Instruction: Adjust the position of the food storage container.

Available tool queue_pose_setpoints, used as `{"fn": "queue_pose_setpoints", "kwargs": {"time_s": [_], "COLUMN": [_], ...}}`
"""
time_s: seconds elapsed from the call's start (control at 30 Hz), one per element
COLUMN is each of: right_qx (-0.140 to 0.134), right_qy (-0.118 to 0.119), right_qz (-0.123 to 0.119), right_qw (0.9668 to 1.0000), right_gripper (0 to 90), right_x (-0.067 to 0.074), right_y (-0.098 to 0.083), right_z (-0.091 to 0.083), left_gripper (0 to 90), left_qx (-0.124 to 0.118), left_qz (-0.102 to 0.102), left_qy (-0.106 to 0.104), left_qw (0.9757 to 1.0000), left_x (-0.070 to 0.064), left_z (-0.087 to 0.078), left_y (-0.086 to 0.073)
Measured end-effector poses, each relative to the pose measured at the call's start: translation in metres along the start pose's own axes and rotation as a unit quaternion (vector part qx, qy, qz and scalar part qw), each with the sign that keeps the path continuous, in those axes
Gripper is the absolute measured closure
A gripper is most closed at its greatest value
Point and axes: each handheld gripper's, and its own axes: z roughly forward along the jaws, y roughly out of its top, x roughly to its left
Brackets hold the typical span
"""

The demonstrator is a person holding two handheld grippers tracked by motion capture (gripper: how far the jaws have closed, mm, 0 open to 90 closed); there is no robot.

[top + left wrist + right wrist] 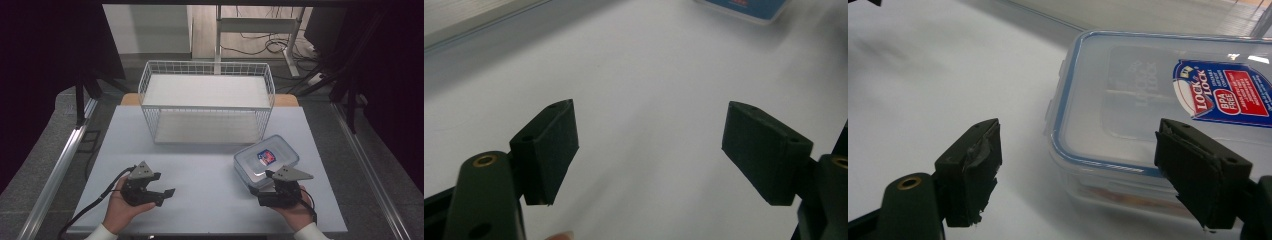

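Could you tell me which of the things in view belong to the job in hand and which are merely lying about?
Part of the job:
- clear lidded food container, just ahead of the open right gripper
- open left gripper, over bare table

Probably just lying about:
- white wire basket, empty, at the far side of the table
- desk frame and cables on the floor behind

Dim, cool light throughout, dark at the high view's edges, with both gripper views softly blurred.

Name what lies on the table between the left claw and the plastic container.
Nothing: in the high view, bare white table separates the left claw from the plastic container.
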Motion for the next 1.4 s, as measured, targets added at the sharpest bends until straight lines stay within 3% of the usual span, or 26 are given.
{"fn": "queue_pose_setpoints", "kwargs": {"time_s": [0.17,0.3,0.57,0.77,1.03,1.33,1.37,1.4], "right_qx": [-0.002,-0.013,-0.021,-0.022,-0.009,0.017,0.017,0.021], "right_qy": [0.006,0.004,0.004,0.001,-0.009,-0.060,-0.060,-0.068], "right_qz": [-0.004,-0.005,-0.007,-0.004,0.006,0.028,0.028,0.033], "right_qw": [1.0000,0.9999,0.9997,0.9998,0.9999,0.9977,0.9977,0.9969], "right_gripper": [18.2,18.1,18.2,18.2,18.2,25.5,25.5,28.7], "right_x": [0.001,0.002,0.009,0.003,-0.018,-0.065,-0.065,-0.075], "right_y": [0.002,0.005,0.010,0.011,0.024,0.054,0.054,0.059], "right_z": [-0.006,-0.012,-0.015,-0.017,-0.022,-0.025,-0.025,-0.024], "left_gripper": [22.2,22.4,22.5,22.4,22.3,22.2,22.1,22.1], "left_qx": [-0.007,-0.007,-0.006,0.000,0.000,-0.004,-0.004,-0.006], "left_qz": [-0.006,0.005,0.014,0.021,0.022,0.025,0.025,0.021], "left_qy": [0.006,0.014,0.007,0.009,0.017,0.013,0.013,0.013], "left_qw": [0.9999,0.9999,0.9999,0.9997,0.9996,0.9996,0.9996,0.9997], "left_x": [0.001,0.000,-0.005,-0.006,-0.005,-0.005,-0.005,-0.005], "left_z": [0.002,0.000,-0.001,-0.001,-0.004,-0.005,-0.005,-0.006], "left_y": [0.001,0.000,-0.002,-0.003,-0.003,-0.003,-0.003,-0.003]}}
